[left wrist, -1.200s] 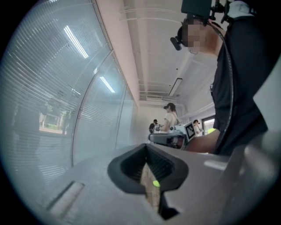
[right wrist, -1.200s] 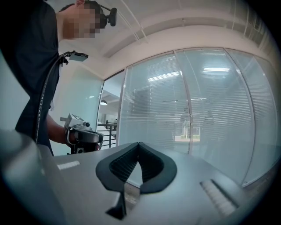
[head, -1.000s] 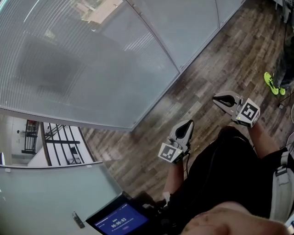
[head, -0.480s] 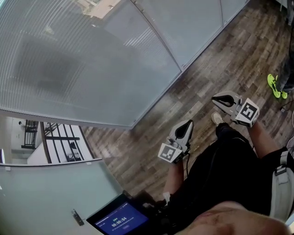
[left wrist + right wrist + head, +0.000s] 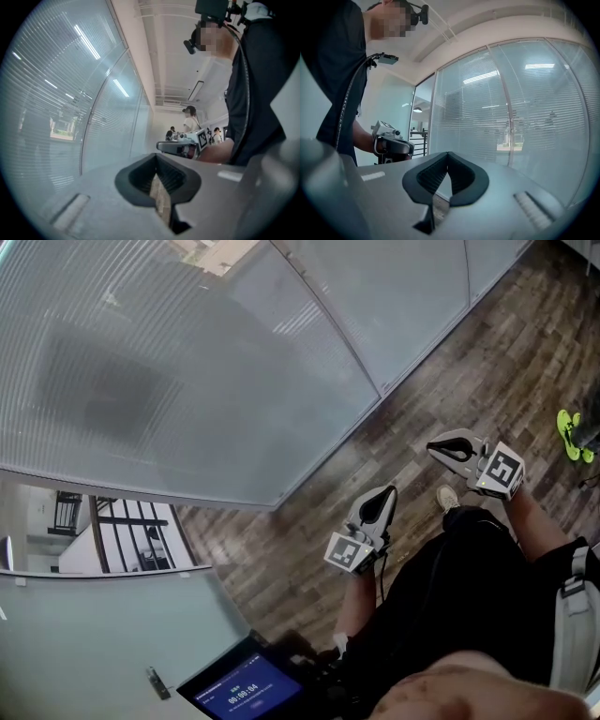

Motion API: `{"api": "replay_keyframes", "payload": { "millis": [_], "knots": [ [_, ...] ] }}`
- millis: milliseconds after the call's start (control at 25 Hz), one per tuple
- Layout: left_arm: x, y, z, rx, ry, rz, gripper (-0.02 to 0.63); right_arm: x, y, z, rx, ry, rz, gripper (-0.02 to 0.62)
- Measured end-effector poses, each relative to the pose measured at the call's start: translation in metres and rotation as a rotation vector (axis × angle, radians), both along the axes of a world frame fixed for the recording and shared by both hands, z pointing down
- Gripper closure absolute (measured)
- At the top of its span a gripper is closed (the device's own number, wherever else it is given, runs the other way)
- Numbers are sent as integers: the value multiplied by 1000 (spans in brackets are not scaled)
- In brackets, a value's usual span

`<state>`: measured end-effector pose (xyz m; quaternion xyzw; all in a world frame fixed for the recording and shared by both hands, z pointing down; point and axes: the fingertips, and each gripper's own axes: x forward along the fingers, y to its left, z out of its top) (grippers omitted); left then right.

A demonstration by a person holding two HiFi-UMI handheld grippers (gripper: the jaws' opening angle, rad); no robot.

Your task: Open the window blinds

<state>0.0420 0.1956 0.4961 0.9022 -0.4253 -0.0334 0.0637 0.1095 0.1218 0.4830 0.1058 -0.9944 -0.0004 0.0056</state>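
Window blinds (image 5: 187,362) cropped at head view's top edge

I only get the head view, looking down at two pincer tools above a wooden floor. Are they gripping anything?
Observer: No. Their own views show the left gripper and the right gripper both shut, with nothing between the jaws.
Operator: Is anyone else around?
Observer: Yes. The left gripper view shows several people standing far down the room.
Operator: What is filming my view?
Observer: A small camera mounted on the person's head, visible in the right gripper view.
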Motion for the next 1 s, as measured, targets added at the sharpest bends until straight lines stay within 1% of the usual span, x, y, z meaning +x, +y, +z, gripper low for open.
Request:
{"api": "replay_keyframes", "payload": {
  "millis": [560,720,840,1000],
  "knots": [
    [-1,-77,-12,5,-11,-76,604,-5,-80,-11,16,-9,-75,589],
    [-1,-101,-11,-3,-4,-102,604,-6,-100,-10,2,-12,-96,589],
    [3,-119,-10,-7,-4,-108,604,-3,-116,-9,3,-21,-107,589],
    [9,-140,-11,8,-14,-105,604,1,-134,-6,7,-28,-116,589]
  ]
}}
